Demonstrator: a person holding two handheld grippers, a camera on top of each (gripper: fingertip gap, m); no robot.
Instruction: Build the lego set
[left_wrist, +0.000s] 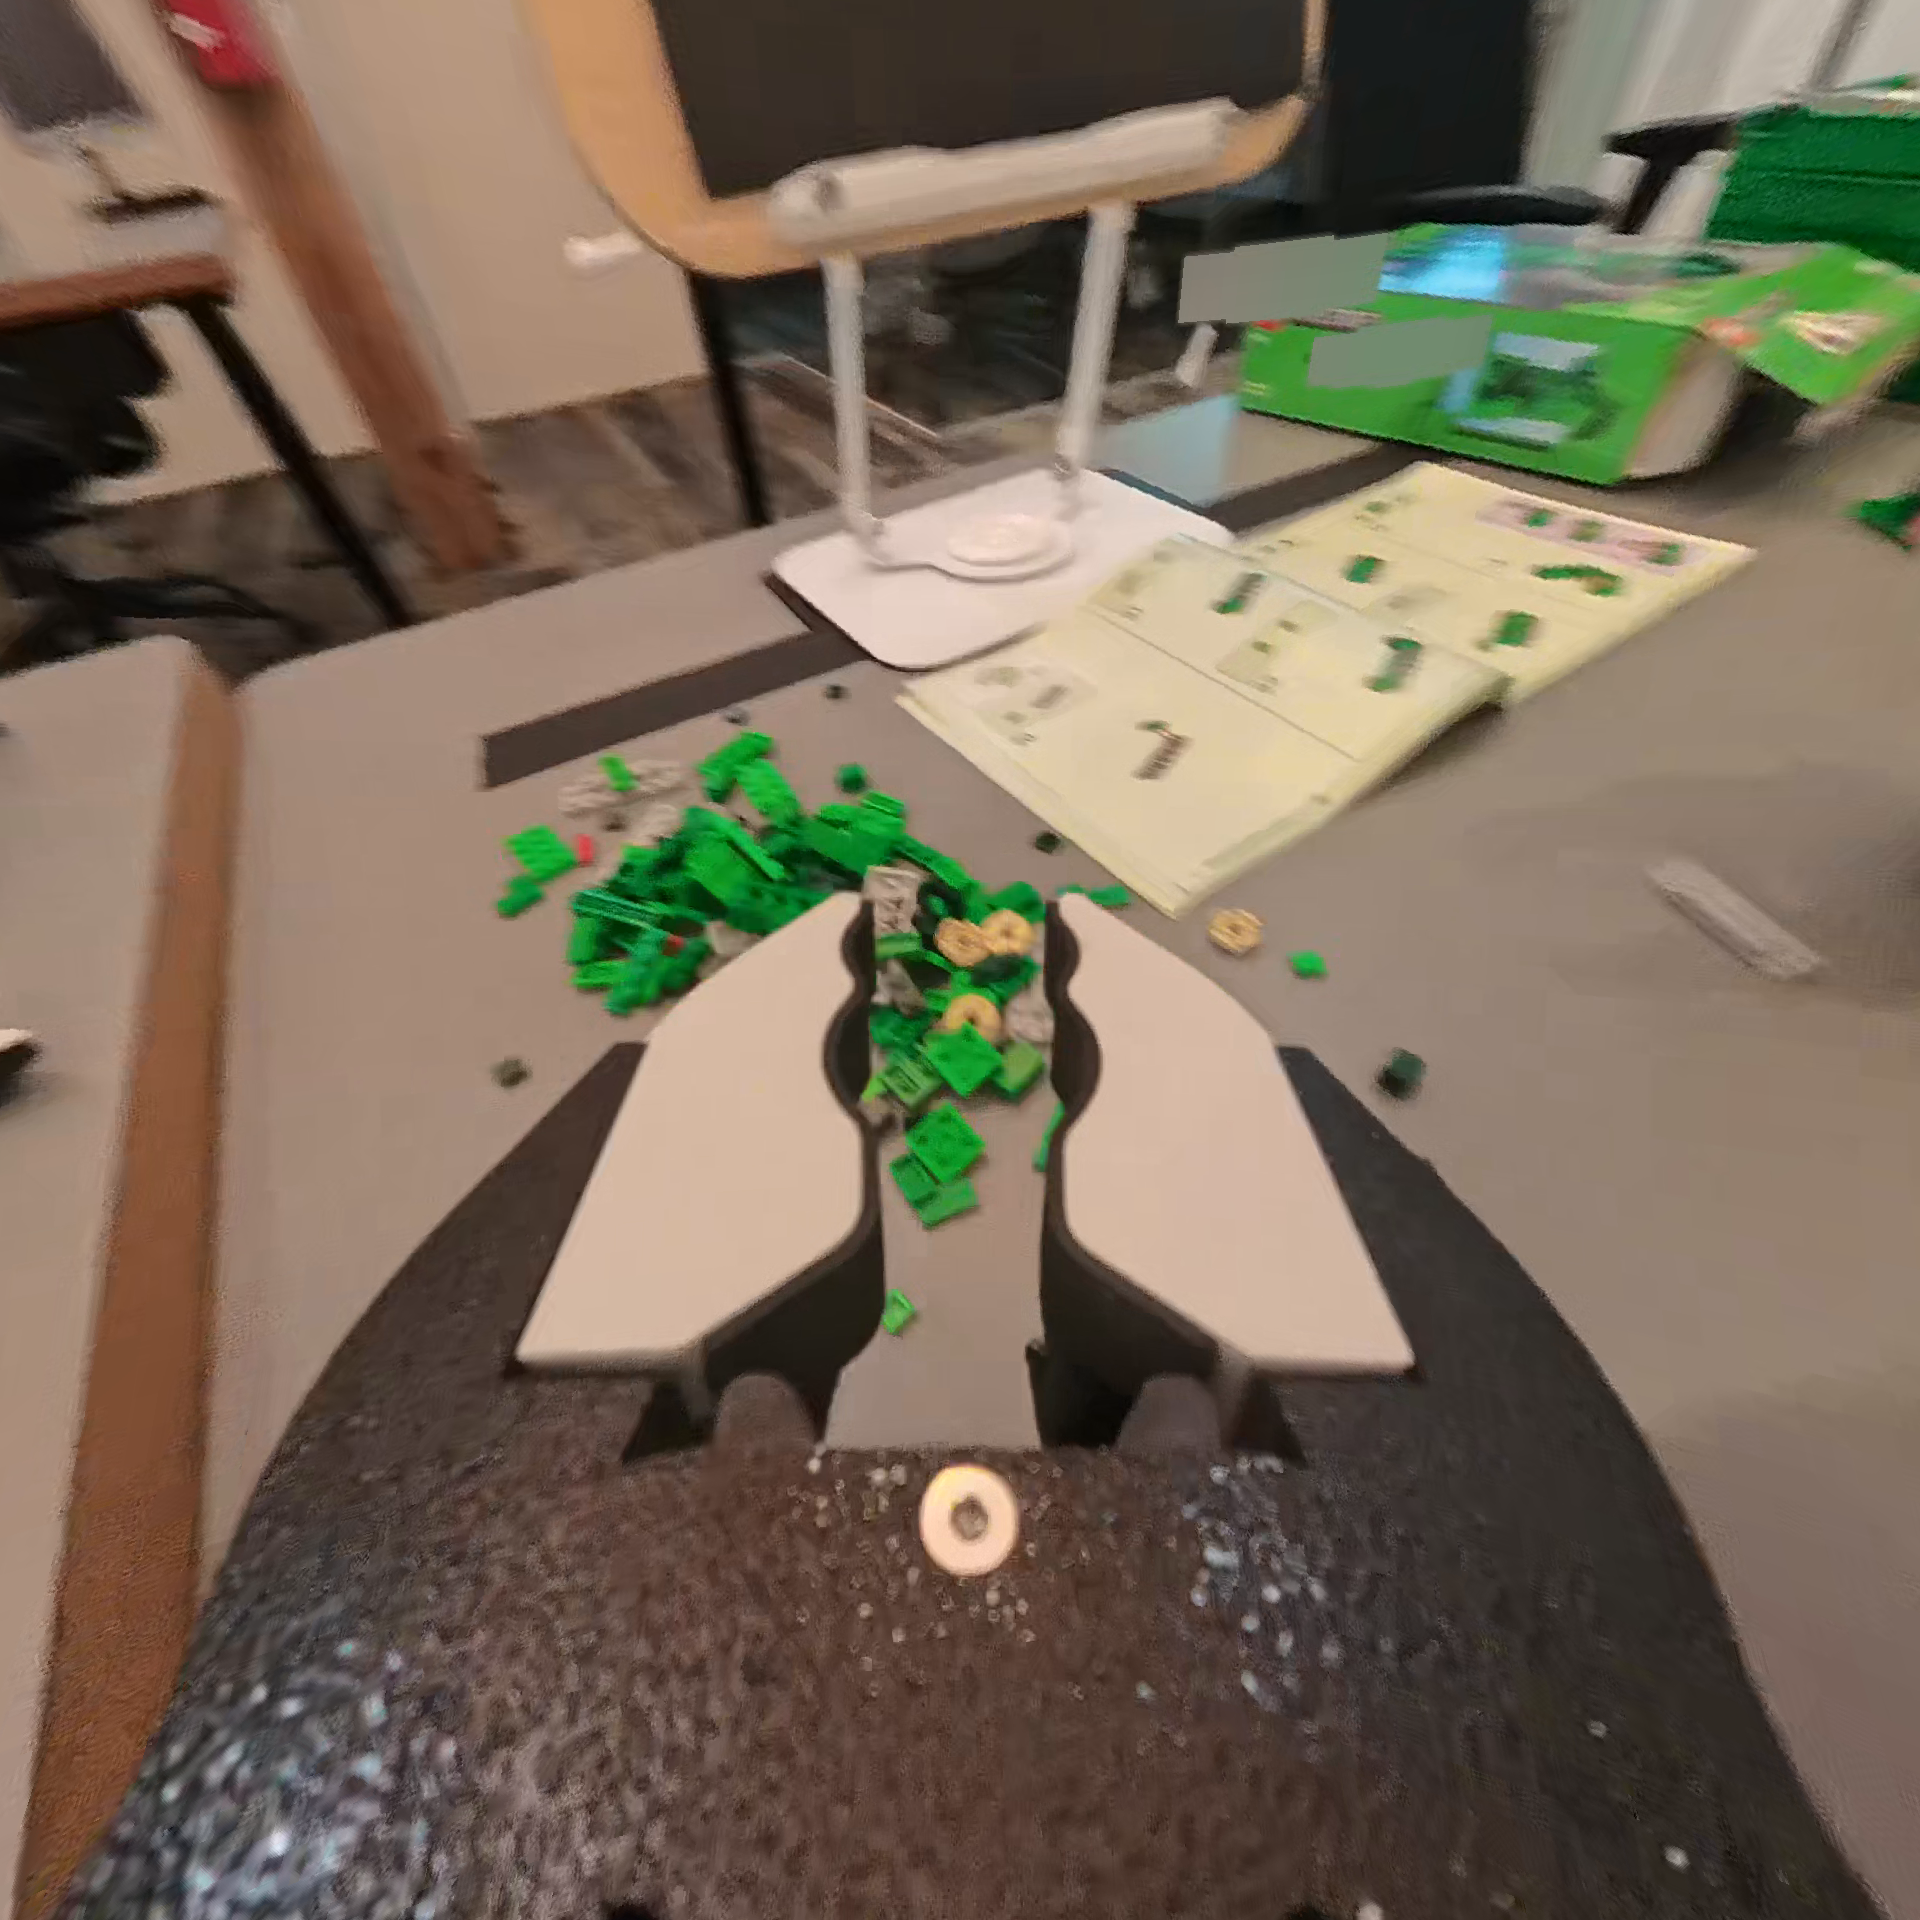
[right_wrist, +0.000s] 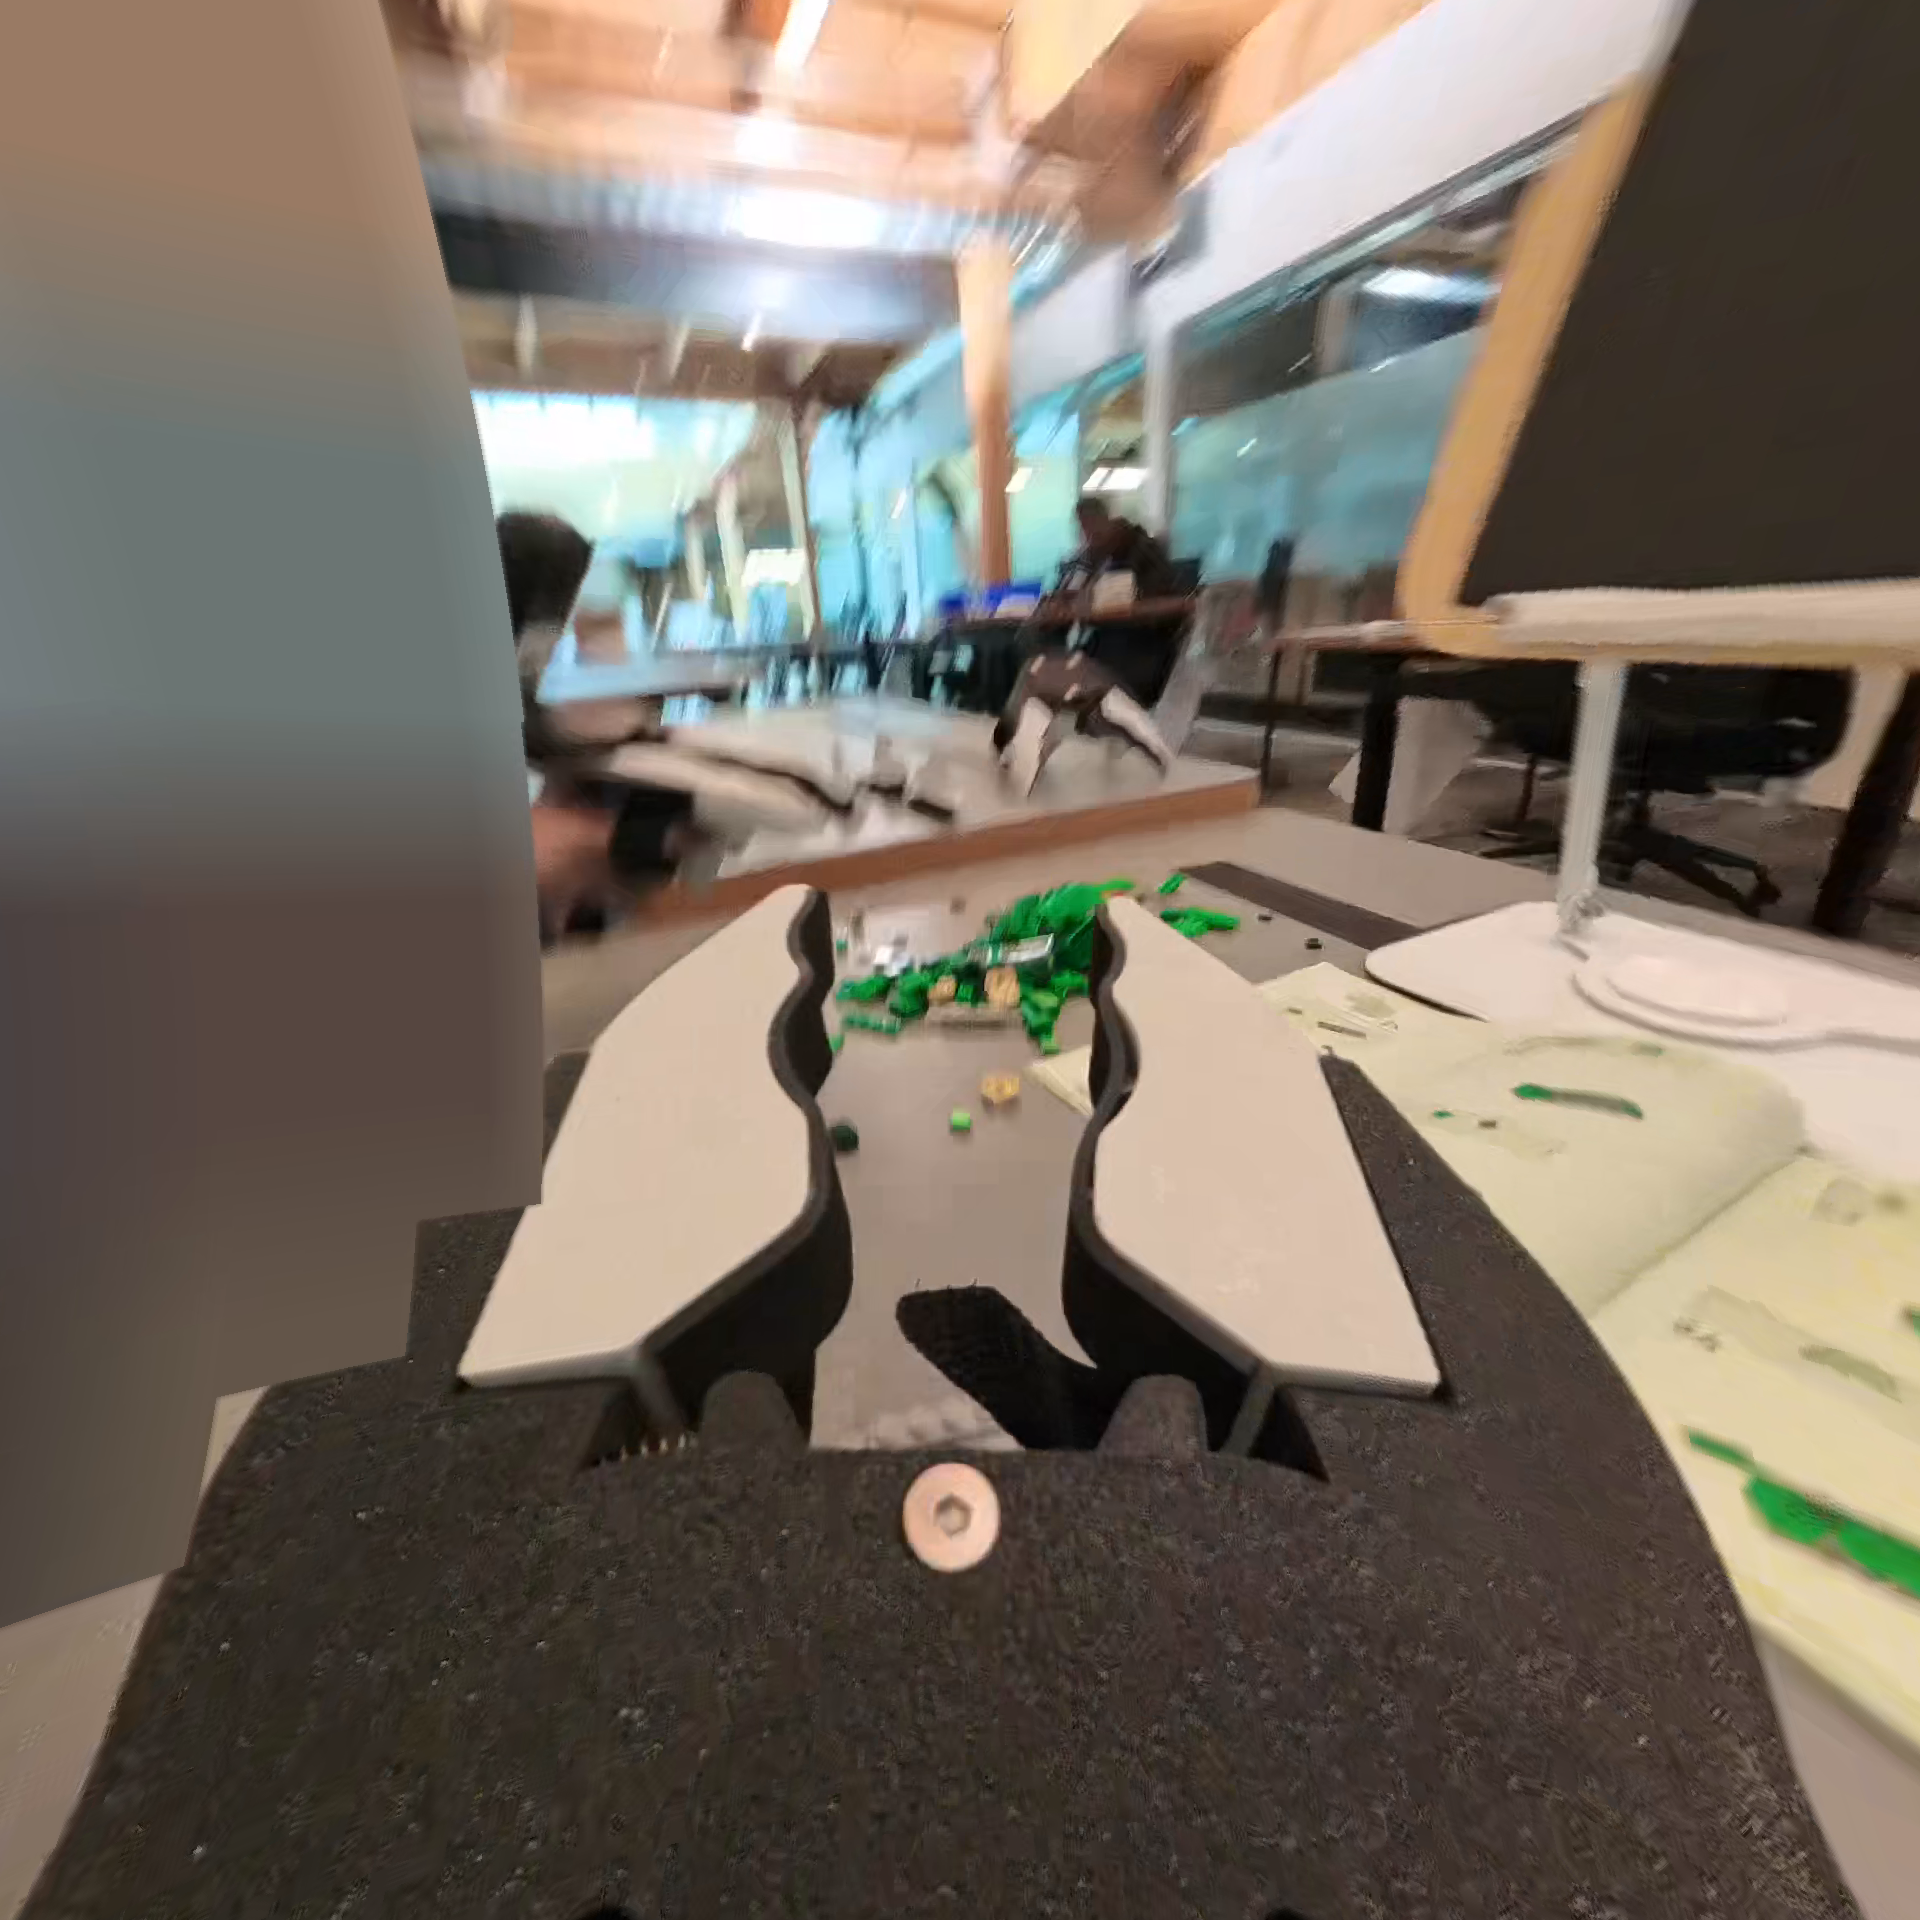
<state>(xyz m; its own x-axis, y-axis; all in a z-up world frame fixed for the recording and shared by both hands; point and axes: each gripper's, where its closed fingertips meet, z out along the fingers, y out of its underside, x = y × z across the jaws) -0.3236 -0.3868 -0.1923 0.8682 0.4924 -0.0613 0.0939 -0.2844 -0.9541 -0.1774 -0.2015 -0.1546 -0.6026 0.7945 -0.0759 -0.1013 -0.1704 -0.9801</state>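
Looks like we're right at the start: nothing is assembled yet, so I'd call this the pick-the-first-piece stage. The loose pile of green bricks (left_wrist: 748, 883) sits on the grey desk (left_wrist: 1558, 1039), with a few tan round pieces (left_wrist: 982, 940) mixed in at its near edge. The open instruction booklet (left_wrist: 1320, 665) lies at about 2 o'clock from the pile, and the green set box (left_wrist: 1538, 384) is further back at 1 o'clock.

The left hand-held gripper (left_wrist: 956, 914) has its fingers spread with nothing between them, poised right over the near edge of the pile. The right hand-held gripper (right_wrist: 961, 914) is spread and empty too, further back, with the pile straight ahead at 12 o'clock.

Next move, I'd guess: single out one small piece from the heap, which needs a careful pinch since they're all jumbled and overlapping.

Hard to read: both views are motion-blurred, so brick shapes and booklet steps are mush. A white stand (left_wrist: 966, 540) sits behind the pile, top cut off.
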